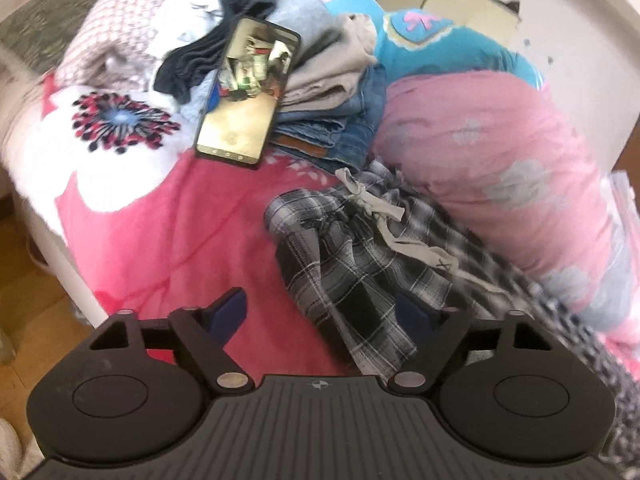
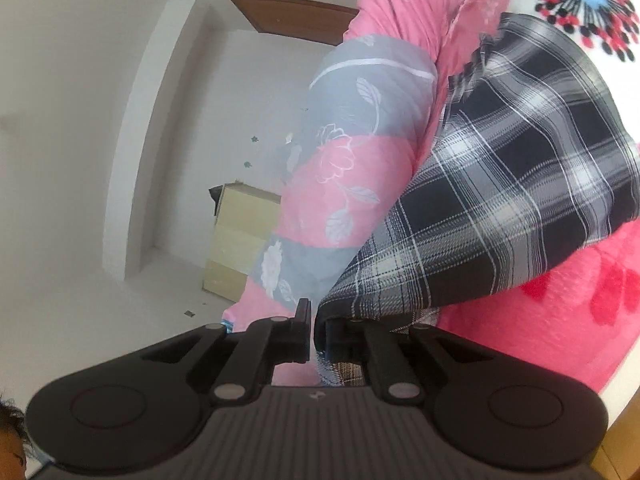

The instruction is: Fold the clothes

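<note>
- Left wrist view, far left: a strip of wooden floor [image 1: 36,320] shows at the lower left, beside the edge of the bed.
- Upper left: a pink and white blanket [image 1: 160,216] printed with a dark flower motif covers the bed.
- Upper centre: a smartphone [image 1: 248,88] lies tilted, its screen lit; its upper end rests on a stack of folded clothes [image 1: 332,92], with beige cloth above and blue jeans below. No writing on the screen can be read.
- Upper right: a turquoise garment [image 1: 440,44] sits behind the stack, and a pink floral duvet roll [image 1: 500,168] fills the right side.
- Centre: black-and-white plaid shorts [image 1: 360,256] with a pale drawstring lie rumpled on the blanket, against the duvet roll.
- Bottom: the left gripper [image 1: 324,312] has its jaws apart; a fold of the shorts lies between them, and the pads do not press on it.
- Right wrist view, left: a white wall and a pale wooden cabinet [image 2: 240,236].
- Centre: the duvet roll [image 2: 352,168] again.
- Right: the plaid shorts [image 2: 500,184] hang stretched from the right gripper [image 2: 314,328], whose jaws are clamped on the hem.
- No brand or label is legible in either view.
</note>
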A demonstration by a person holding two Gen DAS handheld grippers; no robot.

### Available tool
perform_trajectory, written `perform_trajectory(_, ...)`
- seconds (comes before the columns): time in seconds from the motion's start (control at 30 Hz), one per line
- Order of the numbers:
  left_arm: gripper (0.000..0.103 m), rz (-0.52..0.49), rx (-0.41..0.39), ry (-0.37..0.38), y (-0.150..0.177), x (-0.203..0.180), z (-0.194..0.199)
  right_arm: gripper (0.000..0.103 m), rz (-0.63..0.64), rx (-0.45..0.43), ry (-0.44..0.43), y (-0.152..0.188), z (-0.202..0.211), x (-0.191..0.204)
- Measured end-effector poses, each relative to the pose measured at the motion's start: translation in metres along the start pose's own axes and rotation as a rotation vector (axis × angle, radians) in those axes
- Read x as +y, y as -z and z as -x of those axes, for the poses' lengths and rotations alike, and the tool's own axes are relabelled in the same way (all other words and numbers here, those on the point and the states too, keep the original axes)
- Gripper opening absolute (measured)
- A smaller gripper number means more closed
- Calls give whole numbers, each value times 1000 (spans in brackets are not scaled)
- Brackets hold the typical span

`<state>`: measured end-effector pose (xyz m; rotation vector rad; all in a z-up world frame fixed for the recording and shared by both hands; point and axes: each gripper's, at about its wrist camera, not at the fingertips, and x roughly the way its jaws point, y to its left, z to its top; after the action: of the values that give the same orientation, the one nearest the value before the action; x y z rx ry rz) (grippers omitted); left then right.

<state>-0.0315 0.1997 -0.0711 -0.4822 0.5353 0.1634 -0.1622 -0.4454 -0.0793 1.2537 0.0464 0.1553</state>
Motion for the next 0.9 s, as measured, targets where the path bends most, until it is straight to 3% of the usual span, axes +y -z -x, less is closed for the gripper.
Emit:
perform_trajectory(0.07,64,-9,11,1,-2,-1,-6,7,3,-4,7,1,-4,3)
perform_trajectory(0.33,40,37,77,-24,-10,8,-29,7,30,-24,13,-1,-16,5)
perform_trajectory(0.4,31,42,77,-41,-12,8,-32,7,35,-26,12,-2,-16,6)
perform_trajectory(0.47,12,42,74,-61,-14,7,-34,7,38,-29,10,-2,-15,7)
perform_trajectory(0.53,4,52,69,-73,-16,6,-33,7,38,-34,5,-3,-15,8)
perform_trajectory(0.9,3,82,-9,-33,-42,-23,-25,7,139,-35,-31,-31,-29,41)
